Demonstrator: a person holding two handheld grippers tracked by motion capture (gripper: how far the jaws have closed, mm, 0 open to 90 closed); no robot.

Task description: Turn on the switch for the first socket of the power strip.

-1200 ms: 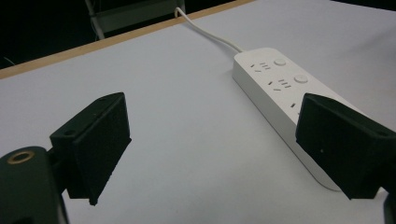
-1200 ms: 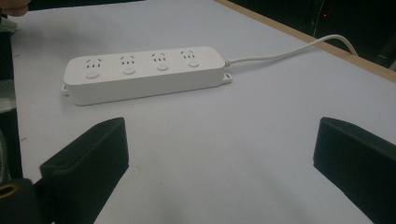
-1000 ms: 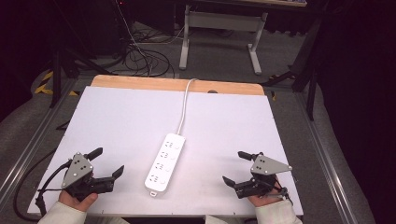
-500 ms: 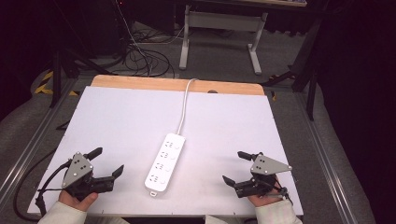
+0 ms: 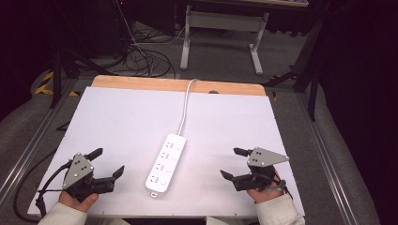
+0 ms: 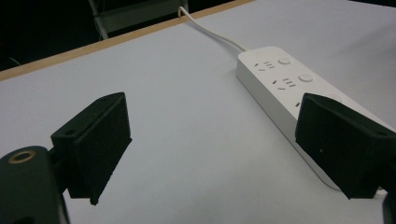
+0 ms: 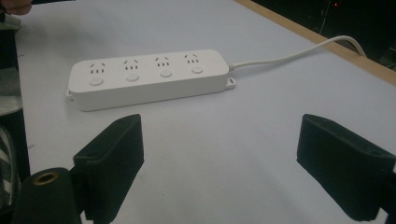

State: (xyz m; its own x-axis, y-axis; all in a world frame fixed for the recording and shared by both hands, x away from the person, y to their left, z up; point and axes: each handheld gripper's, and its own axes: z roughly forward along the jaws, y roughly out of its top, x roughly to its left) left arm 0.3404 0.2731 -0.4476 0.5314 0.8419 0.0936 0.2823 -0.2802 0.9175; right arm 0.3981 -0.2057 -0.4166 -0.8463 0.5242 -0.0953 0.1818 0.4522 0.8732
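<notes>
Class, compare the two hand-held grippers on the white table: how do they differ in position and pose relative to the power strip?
The left gripper rests at the table's near left corner, its jaws aimed right toward the power strip; the right gripper rests near the right edge, jaws aimed left toward it. The right gripper's jaws have just been closing a little, with nothing between them, while the left gripper's stand wide. Both are open, empty and apart from the power strip.

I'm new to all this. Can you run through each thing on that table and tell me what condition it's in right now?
power strip: lying flat, sockets up, nothing plugged in, untouched.
cord: attached to the strip, running over the table's far edge.
left gripper: open, empty, apart from the strip.
right gripper: open, empty; its jaws have just been closing a little.
table: white top, wooden far edge.
</notes>
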